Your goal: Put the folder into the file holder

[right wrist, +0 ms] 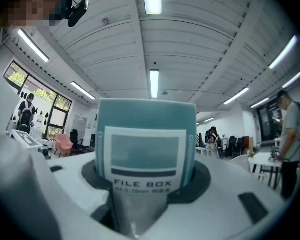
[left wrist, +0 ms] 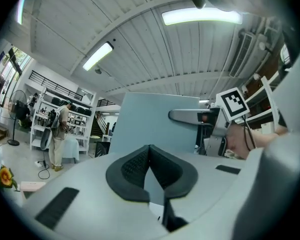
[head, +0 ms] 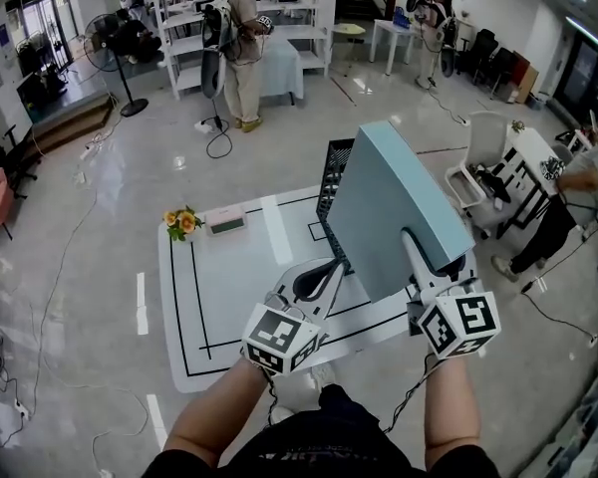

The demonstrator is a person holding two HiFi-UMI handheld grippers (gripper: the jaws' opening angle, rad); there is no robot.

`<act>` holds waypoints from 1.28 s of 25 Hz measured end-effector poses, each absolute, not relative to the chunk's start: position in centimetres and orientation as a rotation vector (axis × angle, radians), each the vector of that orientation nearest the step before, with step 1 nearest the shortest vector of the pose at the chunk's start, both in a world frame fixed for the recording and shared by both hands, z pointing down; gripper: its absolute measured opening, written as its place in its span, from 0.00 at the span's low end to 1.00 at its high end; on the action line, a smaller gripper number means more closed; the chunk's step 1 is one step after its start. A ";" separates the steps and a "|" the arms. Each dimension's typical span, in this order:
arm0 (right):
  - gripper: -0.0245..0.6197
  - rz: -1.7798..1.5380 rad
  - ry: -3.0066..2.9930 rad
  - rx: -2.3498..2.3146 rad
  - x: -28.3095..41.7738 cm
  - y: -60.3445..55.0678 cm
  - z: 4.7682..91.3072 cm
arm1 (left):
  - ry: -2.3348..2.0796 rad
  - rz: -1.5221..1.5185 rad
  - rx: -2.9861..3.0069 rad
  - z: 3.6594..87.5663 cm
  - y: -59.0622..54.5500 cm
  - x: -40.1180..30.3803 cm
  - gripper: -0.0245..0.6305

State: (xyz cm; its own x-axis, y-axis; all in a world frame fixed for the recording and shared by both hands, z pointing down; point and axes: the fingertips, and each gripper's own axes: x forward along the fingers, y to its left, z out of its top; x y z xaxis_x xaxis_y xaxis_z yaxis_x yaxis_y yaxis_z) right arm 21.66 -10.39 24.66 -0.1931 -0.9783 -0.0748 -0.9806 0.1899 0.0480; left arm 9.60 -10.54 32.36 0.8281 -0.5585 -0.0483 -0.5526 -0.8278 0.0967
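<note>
Folder (head: 394,207) is held clear above the desk (head: 219,297), clamped at its spine by the right hand-held gripper (head: 411,242). The left hand-held gripper (head: 329,269) is fully closed, empty. Insertion into the black mesh file holder (head: 334,172) is not yet done.

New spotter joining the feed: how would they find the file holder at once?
Start at the white table with black lines. At its far right, half hidden behind the raised pale blue folder, stands the file holder. It alone is black mesh, unlike the flowers at far left.
</note>
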 end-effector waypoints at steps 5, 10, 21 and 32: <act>0.45 0.138 2.337 -2.009 23.6 -12.8 23.7 | -0.855 -0.086 2.936 33.1 -12.2 10.9 0.04; 0.45 0.133 2.311 -2.037 24.9 -15.5 23.6 | -0.843 -0.072 2.949 33.1 -13.6 12.2 0.04; 0.45 0.106 2.341 -2.048 25.8 -20.9 24.8 | -0.891 -0.057 2.935 34.3 -16.2 13.3 0.04; 0.45 0.065 2.355 -2.047 25.3 -24.9 27.0 | -0.938 -0.033 2.906 35.5 -18.0 12.9 0.04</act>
State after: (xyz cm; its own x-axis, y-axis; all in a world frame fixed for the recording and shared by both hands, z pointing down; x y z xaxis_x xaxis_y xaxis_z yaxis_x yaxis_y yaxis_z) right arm 25.31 -24.92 27.04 -0.1396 -0.9893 -0.0425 -0.9901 0.1390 0.0180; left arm 12.90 -18.01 35.49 0.8112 -0.5847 0.0067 -0.5828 -0.8076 0.0902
